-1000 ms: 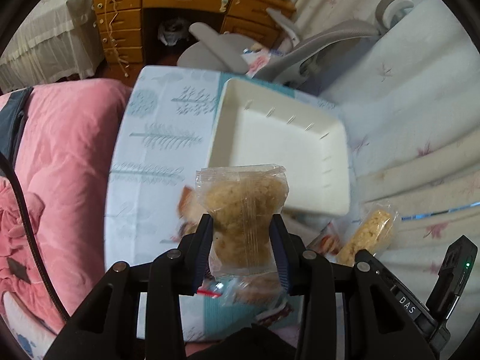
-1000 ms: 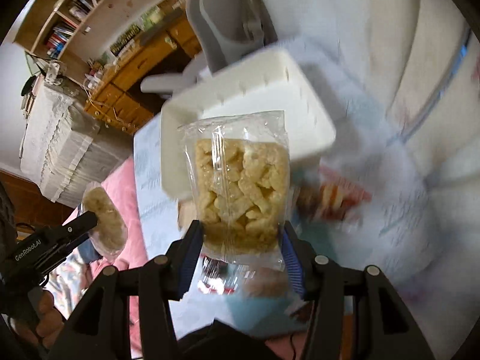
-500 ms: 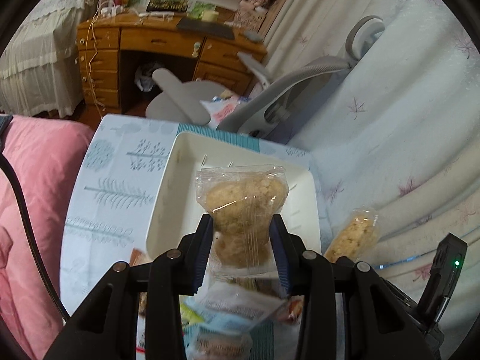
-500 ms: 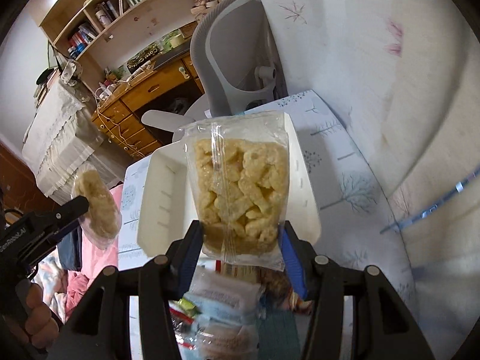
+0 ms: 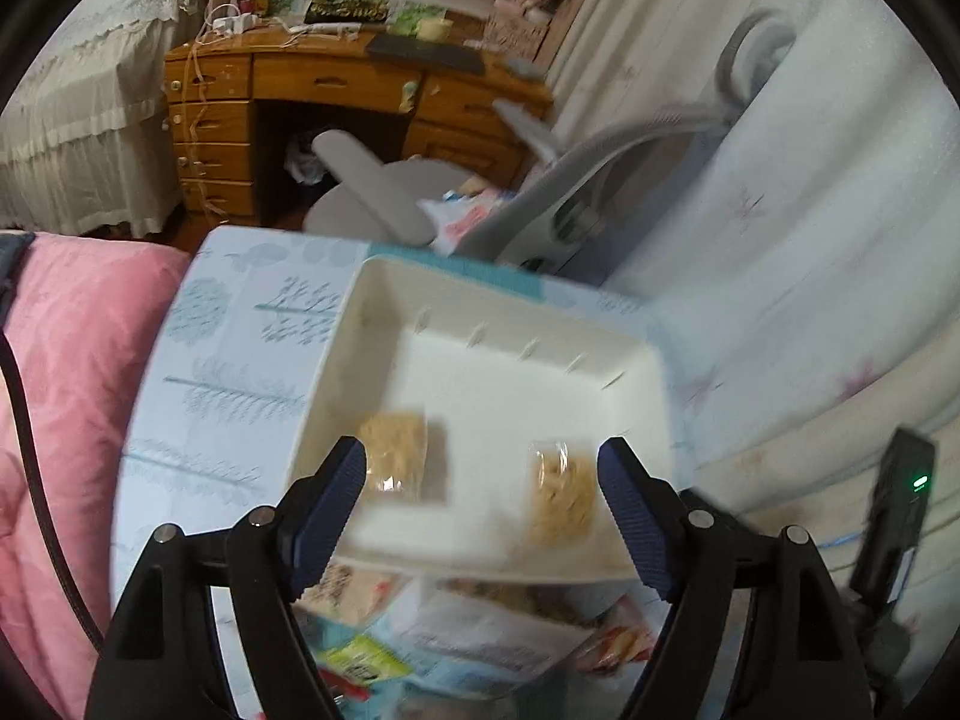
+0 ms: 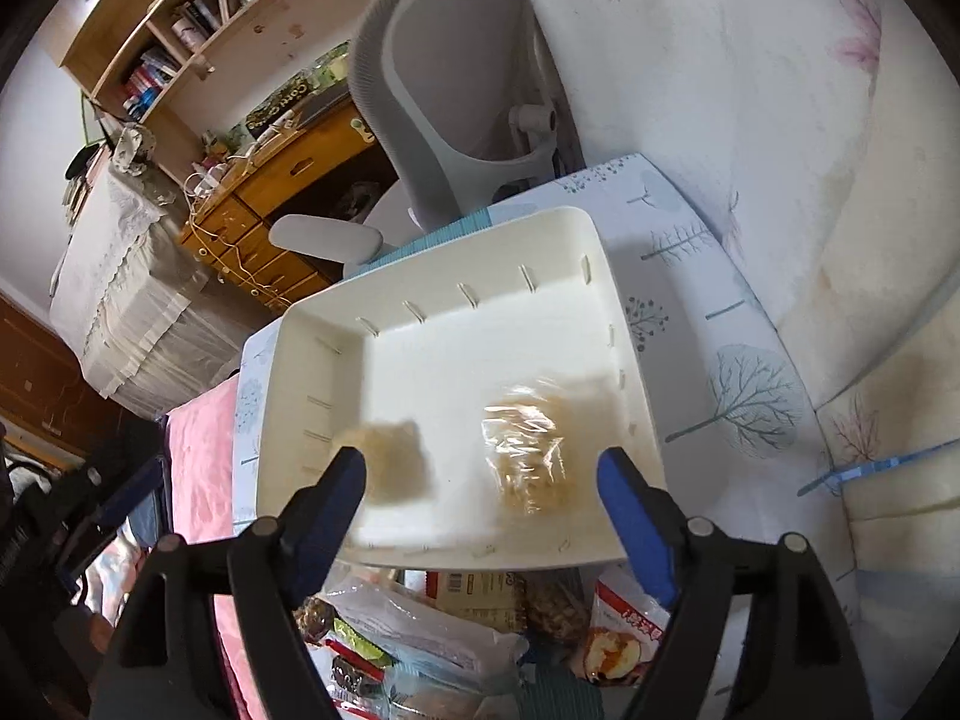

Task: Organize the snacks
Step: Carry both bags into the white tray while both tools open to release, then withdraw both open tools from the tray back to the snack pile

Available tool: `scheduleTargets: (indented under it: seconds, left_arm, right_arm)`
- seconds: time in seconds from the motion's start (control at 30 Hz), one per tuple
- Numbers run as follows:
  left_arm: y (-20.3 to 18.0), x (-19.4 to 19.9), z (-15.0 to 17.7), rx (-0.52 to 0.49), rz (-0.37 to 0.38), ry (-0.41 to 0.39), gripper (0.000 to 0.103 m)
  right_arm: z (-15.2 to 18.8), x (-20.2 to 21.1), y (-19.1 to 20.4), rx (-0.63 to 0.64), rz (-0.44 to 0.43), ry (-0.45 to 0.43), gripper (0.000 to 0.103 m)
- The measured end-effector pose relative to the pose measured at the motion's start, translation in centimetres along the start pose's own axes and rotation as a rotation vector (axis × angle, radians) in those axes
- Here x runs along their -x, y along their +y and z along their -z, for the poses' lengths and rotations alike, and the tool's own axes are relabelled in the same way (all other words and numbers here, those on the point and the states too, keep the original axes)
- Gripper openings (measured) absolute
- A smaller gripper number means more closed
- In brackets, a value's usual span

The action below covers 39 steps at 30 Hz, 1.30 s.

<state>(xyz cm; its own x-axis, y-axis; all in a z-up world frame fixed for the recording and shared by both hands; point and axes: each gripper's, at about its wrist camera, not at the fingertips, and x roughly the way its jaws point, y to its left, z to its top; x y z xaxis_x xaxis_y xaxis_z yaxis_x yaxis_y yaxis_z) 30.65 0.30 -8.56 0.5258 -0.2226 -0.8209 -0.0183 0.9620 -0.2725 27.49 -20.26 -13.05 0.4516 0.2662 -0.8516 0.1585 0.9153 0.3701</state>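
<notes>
Now both claws, left claw (image 5: pixel 480 510) and right claw (image 6: pixel 480 510), gape released above tray (image 6: pixel 420 264)

Two snack packets (image 6: pixel 396 462) (image 6: pixel 531 450) side by side in tray (image 6: pixel 456 240); snack pile (image 6: pixel 432 630) before tray.

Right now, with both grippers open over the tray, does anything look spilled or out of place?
Nothing spilled. Two snack packets lie in the white tray, blurred, perhaps still settling. The unsorted snack pile sits against the tray's near edge.

Parted left tongs (image 5: pixel 480 498) above two snack packets (image 5: pixel 399 456) in tray (image 5: pixel 510 324).
</notes>
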Motion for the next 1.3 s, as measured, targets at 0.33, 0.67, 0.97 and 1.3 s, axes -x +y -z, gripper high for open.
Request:
scheduleTargets:
  seconds: [0.33,0.67,0.97,1.3]
  left_arm:
    - [1.6,2.0,2.4,-0.057,-0.006,0.042,0.079]
    - [3.8,5.1,6.4,-0.117,0.038,0.055,0.079]
    - [5.4,6.9,10.8,-0.150,0.067,0.113,0.079]
    - [5.6,6.9,14.7,-0.175,0.074,0.228,0.080]
  right_arm:
    - [2.3,1.9,-0.5,-0.061,0.043,-0.045,0.080]
    - [8.2,5.9,-0.6,-0.105,0.079,-0.139,0.080]
    - [14.6,8.7,-0.5,-0.129,0.135,-0.203,0.080]
    - [19.9,10.1,-1.1,-0.120,0.245,-0.224,0.080]
